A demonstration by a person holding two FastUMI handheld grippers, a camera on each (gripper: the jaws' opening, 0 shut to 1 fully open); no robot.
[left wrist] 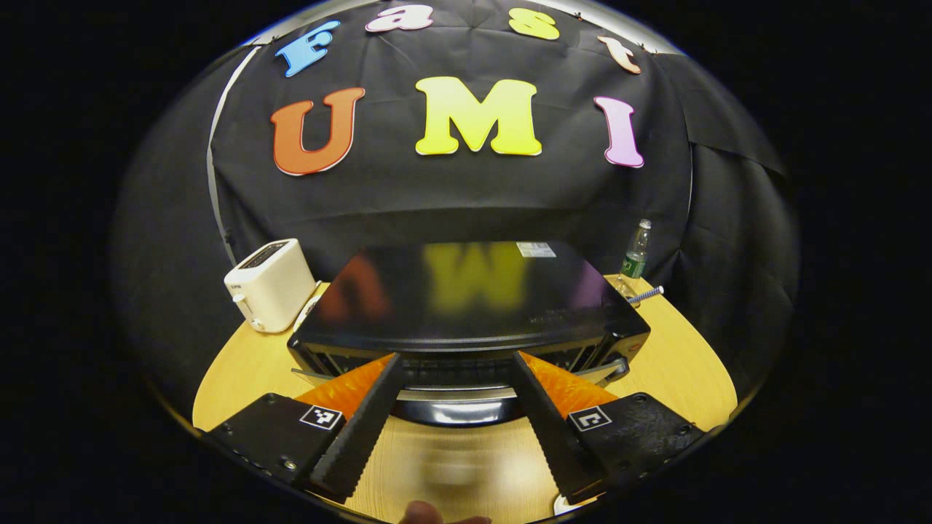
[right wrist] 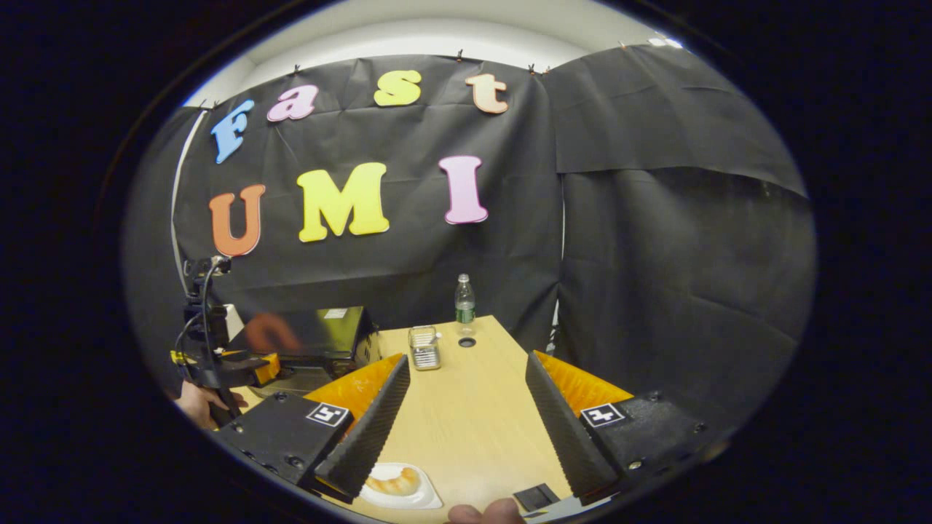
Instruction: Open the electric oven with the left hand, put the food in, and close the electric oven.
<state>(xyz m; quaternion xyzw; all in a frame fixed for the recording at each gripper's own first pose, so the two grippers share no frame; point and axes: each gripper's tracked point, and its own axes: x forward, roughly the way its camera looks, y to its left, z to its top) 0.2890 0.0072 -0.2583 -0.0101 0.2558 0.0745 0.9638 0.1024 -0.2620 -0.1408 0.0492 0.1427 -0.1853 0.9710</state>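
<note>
The black electric oven (left wrist: 466, 291) stands in the middle of the wooden table (left wrist: 677, 364). Its door looks tilted out a little at the top, with rack bars showing at both upper corners. My left gripper (left wrist: 457, 358) is open right at the oven's front, and the door's shiny handle (left wrist: 455, 397) lies between the two fingers without being pressed. The right gripper view shows the oven (right wrist: 313, 335) far left, with the left gripper (right wrist: 218, 367) and a hand (right wrist: 193, 400) before it. My right gripper (right wrist: 467, 360) hangs open over the table, above a white plate (right wrist: 429, 501) holding a golden pastry (right wrist: 393, 482).
A white toaster (left wrist: 269, 284) sits left of the oven. A plastic bottle (right wrist: 464, 298), a small metal basket (right wrist: 424, 347) and a dark ring (right wrist: 467, 342) stand at the table's far end. A small black item (right wrist: 535, 496) lies near the front edge.
</note>
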